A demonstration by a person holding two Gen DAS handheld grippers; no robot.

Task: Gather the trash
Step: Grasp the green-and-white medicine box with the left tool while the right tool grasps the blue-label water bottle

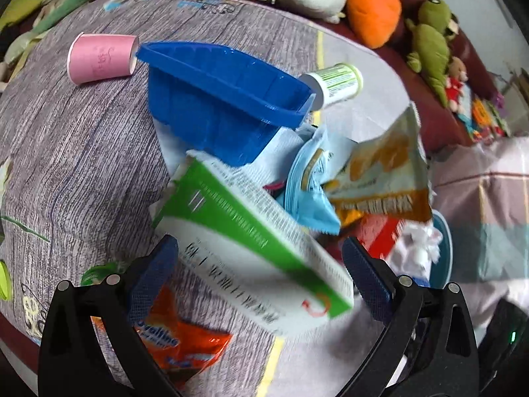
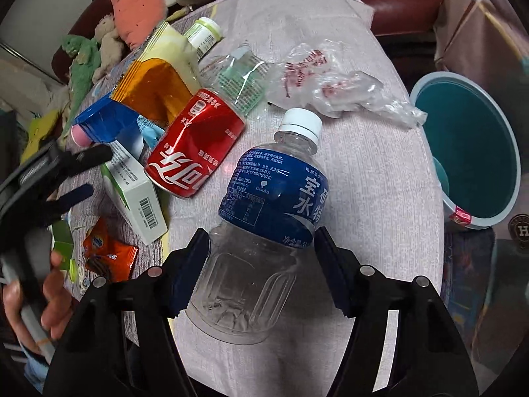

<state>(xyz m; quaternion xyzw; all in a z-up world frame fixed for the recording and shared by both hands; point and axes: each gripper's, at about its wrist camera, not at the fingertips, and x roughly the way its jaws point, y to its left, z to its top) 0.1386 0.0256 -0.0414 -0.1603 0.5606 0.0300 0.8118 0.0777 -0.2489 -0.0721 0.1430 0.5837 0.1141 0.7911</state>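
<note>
My right gripper point(image 2: 261, 264) is shut on a clear plastic bottle point(image 2: 264, 218) with a blue label and white cap, its fingers pressing the lower body. My left gripper point(image 1: 261, 264) is open around a green and white box point(image 1: 251, 248), which looks blurred between the fingers without a grip on it; the box also shows in the right wrist view point(image 2: 135, 192). A teal bin point(image 2: 466, 152) stands to the right of the table. Trash on the table: a red cola can point(image 2: 195, 149), a blue tray point(image 1: 224, 99), a pink cup point(image 1: 101, 58), an orange snack bag point(image 2: 158, 79).
Crumpled clear plastic bags point(image 2: 327, 79) and a crushed clear bottle point(image 2: 241, 76) lie at the far side. A small green-labelled bottle point(image 1: 337, 84) and an orange wrapper point(image 1: 178, 340) lie on the cloth. Plush toys point(image 1: 373, 10) line the sofa behind. The bin also shows in the left view point(image 1: 441, 258).
</note>
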